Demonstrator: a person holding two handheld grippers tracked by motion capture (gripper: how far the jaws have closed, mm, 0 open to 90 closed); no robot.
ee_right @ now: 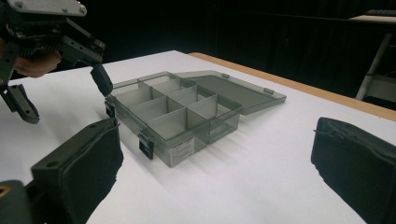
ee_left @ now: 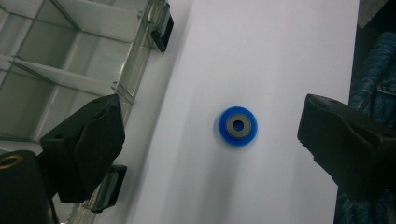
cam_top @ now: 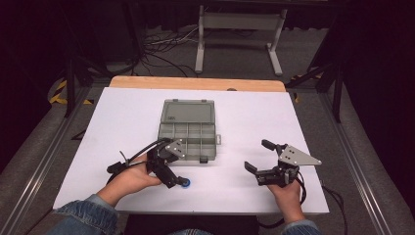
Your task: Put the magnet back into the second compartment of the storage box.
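Left gripper (ee_left: 210, 140) jaws apart, straddling blue washer (ee_left: 238, 126) at frame centre, not yet gripped. Organizer box (cam_top: 189, 131) open at centre, visible compartments empty. Right gripper (cam_top: 266, 161) jaws apart, lower right. Likely placing ahead.

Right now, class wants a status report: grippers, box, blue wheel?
Both grippers open. Left gripper over blue wheel, not touching. Box open, compartments look empty. Nothing blocking.

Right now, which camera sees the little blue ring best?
The left gripper view: the blue ring lies large and whole on the white table between open jaws. The high view shows it as a tiny dot beside the left gripper.
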